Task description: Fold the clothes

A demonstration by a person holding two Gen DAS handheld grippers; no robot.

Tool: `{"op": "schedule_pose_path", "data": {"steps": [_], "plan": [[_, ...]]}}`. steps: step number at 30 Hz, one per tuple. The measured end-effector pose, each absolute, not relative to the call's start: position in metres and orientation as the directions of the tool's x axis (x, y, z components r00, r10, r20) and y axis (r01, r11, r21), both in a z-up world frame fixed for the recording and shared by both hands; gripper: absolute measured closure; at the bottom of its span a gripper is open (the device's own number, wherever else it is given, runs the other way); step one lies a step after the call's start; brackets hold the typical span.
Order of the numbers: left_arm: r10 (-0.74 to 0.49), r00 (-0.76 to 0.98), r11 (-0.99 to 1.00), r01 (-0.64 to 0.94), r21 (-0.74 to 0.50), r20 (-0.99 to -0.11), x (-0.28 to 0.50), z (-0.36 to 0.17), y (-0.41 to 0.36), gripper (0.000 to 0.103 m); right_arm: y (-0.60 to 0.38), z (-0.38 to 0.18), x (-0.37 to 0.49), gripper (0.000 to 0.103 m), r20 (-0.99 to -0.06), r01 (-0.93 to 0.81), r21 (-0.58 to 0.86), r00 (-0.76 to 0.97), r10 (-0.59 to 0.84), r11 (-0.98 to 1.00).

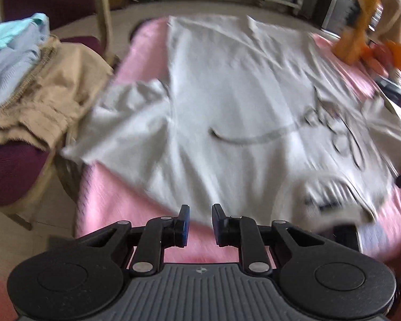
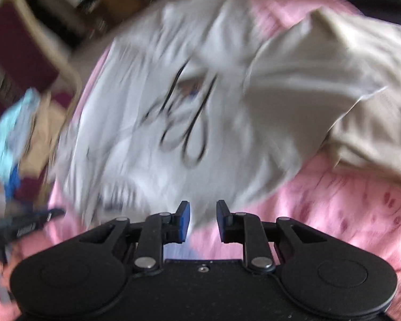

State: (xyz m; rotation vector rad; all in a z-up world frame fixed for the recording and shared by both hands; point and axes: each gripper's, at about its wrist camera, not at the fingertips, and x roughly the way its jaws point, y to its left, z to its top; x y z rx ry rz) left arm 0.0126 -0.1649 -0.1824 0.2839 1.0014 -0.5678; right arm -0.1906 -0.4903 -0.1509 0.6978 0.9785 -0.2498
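A white T-shirt [image 1: 227,101] lies spread flat on a pink bedspread [image 1: 136,61], filling the middle of the left wrist view, its printed front up and collar toward the lower right. One sleeve sticks out at centre left, toward a chair [image 1: 18,165] heaped with a tan garment [image 1: 53,99] and a pale blue one [image 1: 10,53]. The left gripper [image 1: 200,223] hovers at bottom centre over the near edge, jaws slightly apart with nothing between them. In the right wrist view, badly blurred, the right gripper [image 2: 203,220] is likewise a little spread and empty above the shirt's edge; the sleeve at upper right is rumpled. I'd say the shirt is laid out but not yet folded. Next, each gripper needs to pinch an edge or sleeve and carry it across the body.
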Motion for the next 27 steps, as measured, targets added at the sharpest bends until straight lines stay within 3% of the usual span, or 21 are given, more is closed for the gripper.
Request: {"op": "schedule_pose_path", "data": {"steps": [5, 12, 14, 20, 24, 26, 27], "plan": [[-0.277, 0.376, 0.834, 0.551, -0.027, -0.884, 0.031, -0.205, -0.185, 0.085, -0.504, -0.170, -0.168, 0.083, -0.839, 0.574, 0.441, 0.536, 0.091, 0.690], [-0.198, 0.356, 0.805, 0.591, 0.056, -0.913, 0.011, -0.205, -0.176, 0.084, -0.484, -0.178, -0.174, 0.090, -0.920, 0.533, 0.287, 0.385, 0.073, 0.796], [-0.234, 0.368, 0.808, 0.588, 0.030, -0.900, 0.009, -0.197, -0.172, 0.087, -0.477, -0.176, -0.181, 0.091, -0.941, 0.539, 0.217, 0.336, 0.028, 0.814], [-0.338, 0.419, 0.823, 0.566, -0.049, -0.842, 0.018, -0.178, -0.173, 0.086, -0.501, -0.149, -0.190, 0.090, -0.842, 0.574, 0.354, 0.539, -0.016, 0.738], [-0.281, 0.393, 0.855, 0.517, -0.043, -0.876, 0.033, -0.199, -0.181, 0.086, -0.526, -0.170, -0.181, 0.090, -0.824, 0.628, 0.476, 0.563, 0.062, 0.616], [-0.248, 0.383, 0.872, 0.488, -0.033, -0.890, 0.036, -0.207, -0.177, 0.083, -0.532, -0.182, -0.176, 0.090, -0.844, 0.663, 0.463, 0.533, 0.064, 0.589], [-0.227, 0.388, 0.877, 0.480, -0.015, -0.893, 0.035, -0.206, -0.176, 0.080, -0.533, -0.185, -0.176, 0.097, -0.857, 0.682, 0.439, 0.514, 0.044, 0.585]]}}
